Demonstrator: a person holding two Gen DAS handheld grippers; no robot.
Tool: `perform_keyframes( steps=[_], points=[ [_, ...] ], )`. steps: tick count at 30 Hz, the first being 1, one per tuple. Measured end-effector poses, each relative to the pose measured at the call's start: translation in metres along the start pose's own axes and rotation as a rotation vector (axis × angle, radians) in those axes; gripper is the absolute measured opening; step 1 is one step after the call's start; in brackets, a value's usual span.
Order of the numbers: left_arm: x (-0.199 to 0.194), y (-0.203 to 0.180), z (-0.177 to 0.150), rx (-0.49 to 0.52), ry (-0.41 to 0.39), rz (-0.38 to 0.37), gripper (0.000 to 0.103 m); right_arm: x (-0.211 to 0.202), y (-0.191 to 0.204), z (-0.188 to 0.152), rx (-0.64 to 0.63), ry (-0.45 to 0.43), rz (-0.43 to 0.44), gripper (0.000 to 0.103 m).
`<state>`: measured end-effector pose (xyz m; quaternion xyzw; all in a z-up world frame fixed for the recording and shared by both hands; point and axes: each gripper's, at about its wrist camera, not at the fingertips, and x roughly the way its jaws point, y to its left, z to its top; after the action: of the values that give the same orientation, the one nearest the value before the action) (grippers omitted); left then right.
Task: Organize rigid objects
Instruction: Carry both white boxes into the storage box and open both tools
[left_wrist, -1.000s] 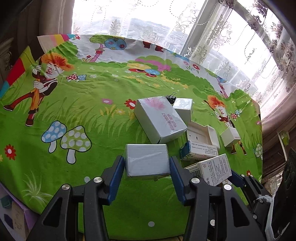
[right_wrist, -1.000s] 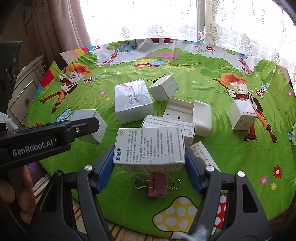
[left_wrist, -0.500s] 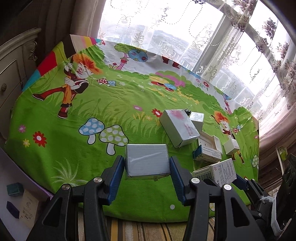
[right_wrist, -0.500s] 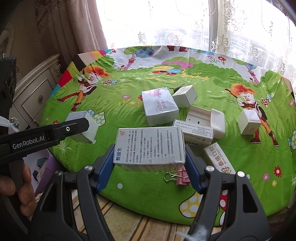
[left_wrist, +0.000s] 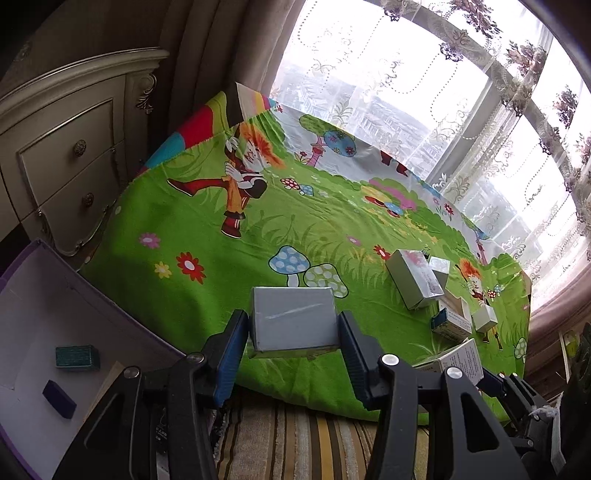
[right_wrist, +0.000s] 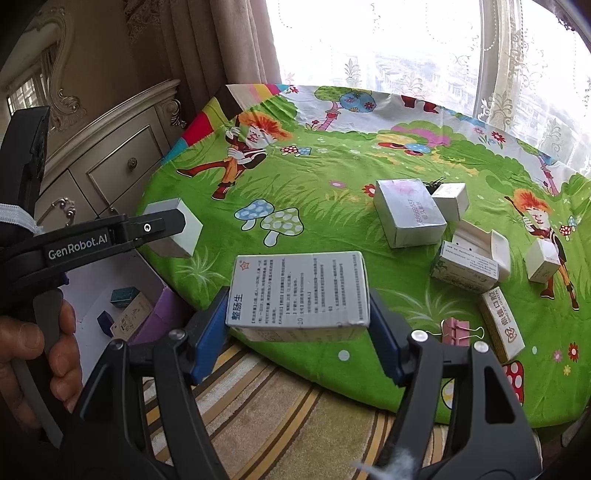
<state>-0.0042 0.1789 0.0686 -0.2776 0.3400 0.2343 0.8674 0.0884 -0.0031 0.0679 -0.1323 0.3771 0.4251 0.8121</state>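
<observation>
- The left gripper (left_wrist: 293, 345) pinches a plain grey-white rectangular cardboard box (left_wrist: 293, 317) between its blue pads, holding it in the air near the edge of the round desk (left_wrist: 177, 288) covered in a green cartoon-print cloth.
- The right gripper (right_wrist: 297, 332) clamps a white cardboard medicine box printed with Chinese text (right_wrist: 301, 291), also off the desk, just past its near edge.
- Beside the desk, low to the left, stands an open purple-walled storage box (left_wrist: 92, 295); inside lie a small teal box (left_wrist: 77, 357) and a small dark-blue block (left_wrist: 59, 398).
- On the desk lie a large silvery-white carton with a pink mark (right_wrist: 408, 212), a small white cube box (right_wrist: 543, 260) and a pink binder clip (right_wrist: 458, 332).
- A cream carved drawer cabinet (left_wrist: 70, 162) stands left of the desk.
</observation>
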Motion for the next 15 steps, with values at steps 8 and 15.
perform_keyframes(
  steps=[8, 15],
  points=[
    [-0.028, 0.069, -0.005, -0.106, -0.048, 0.082, 0.051, -0.002, 0.052, 0.008, -0.102, 0.016, 0.054, 0.073],
    [-0.045, 0.12, -0.012, -0.191, -0.08, 0.137, 0.051, 0.006, 0.102, 0.01, -0.202, 0.043, 0.122, 0.073]
  ],
)
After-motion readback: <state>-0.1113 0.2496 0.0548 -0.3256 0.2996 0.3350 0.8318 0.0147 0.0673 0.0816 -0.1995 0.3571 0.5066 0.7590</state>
